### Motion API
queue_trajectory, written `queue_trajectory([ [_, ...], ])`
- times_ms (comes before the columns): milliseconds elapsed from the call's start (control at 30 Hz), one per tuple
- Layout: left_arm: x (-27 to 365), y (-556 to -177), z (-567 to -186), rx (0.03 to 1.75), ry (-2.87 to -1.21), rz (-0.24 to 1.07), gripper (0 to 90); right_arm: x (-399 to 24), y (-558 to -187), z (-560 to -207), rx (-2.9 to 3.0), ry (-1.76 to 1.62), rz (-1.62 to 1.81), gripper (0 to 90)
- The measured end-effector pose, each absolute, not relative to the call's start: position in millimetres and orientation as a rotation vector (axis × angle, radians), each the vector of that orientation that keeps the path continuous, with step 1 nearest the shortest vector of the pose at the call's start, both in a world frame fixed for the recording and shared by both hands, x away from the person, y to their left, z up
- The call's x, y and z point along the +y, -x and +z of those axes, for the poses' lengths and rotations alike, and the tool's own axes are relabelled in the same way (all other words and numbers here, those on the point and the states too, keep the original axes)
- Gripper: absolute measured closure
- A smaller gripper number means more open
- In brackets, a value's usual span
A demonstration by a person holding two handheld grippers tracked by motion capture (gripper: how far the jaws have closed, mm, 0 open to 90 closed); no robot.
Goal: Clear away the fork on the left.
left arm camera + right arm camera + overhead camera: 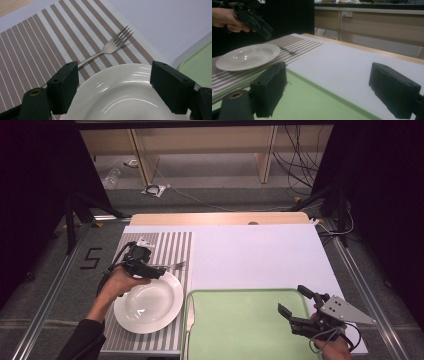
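A white plate (148, 303) sits on a brown-and-white striped placemat (170, 245) at the table's left. A silver fork (176, 265) lies on the mat just beyond the plate's rim, tines to the right. My left gripper (158, 270) hovers open over the plate's far rim, with the fork's handle running under its left jaw (110, 47). In the left gripper view the plate (125, 95) lies between the jaws of my gripper (113, 75). My right gripper (294, 300) hangs open and empty over the right end of a green tray (240, 330).
A silver knife (190, 312) lies along the tray's left edge. A white sheet (260, 255) covers the table beyond the tray. The right gripper view shows the plate (247, 56), the fork (289, 52) and my left gripper (254, 21) farther off.
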State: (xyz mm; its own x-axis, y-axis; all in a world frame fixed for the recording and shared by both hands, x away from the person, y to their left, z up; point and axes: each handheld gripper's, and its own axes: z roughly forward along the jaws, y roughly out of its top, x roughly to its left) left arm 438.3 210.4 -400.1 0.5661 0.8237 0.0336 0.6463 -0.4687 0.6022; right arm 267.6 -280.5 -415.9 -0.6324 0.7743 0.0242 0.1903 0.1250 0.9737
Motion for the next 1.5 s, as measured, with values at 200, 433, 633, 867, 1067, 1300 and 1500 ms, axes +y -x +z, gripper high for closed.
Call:
queue_trajectory([
  [200,216.6,-454.2,-404.8,1.227,-2.282,0.435,23.6,-281.5,-267.2,-415.3,1.91,-0.935,1.536,15.6],
  [433,218.3,-470.5,-406.2,1.238,-2.309,0.429,24.6,-281.8,-267.7,-415.9,1.912,-0.932,1.532,15.5],
  [633,217.6,-484.5,-410.7,1.236,-2.363,0.412,25.0,-281.8,-267.6,-415.8,1.912,-0.931,1.532,15.5],
  [867,217.2,-496.6,-418.6,1.246,-2.395,0.393,25.9,-282.3,-268.0,-416.2,1.91,-0.932,1.533,15.5],
  [1067,216.6,-506.3,-429.1,1.249,-2.442,0.388,26.3,-281.9,-268.1,-416.3,1.911,-0.93,1.535,15.5],
  [1300,217.4,-515.8,-438.8,1.258,-2.472,0.345,27.6,-282.5,-267.9,-416.1,1.911,-0.93,1.536,15.5],
  [1500,216.7,-522.0,-445.0,1.266,-2.495,0.306,29.9,-282.6,-268.2,-416.1,1.913,-0.927,1.535,15.5],
])
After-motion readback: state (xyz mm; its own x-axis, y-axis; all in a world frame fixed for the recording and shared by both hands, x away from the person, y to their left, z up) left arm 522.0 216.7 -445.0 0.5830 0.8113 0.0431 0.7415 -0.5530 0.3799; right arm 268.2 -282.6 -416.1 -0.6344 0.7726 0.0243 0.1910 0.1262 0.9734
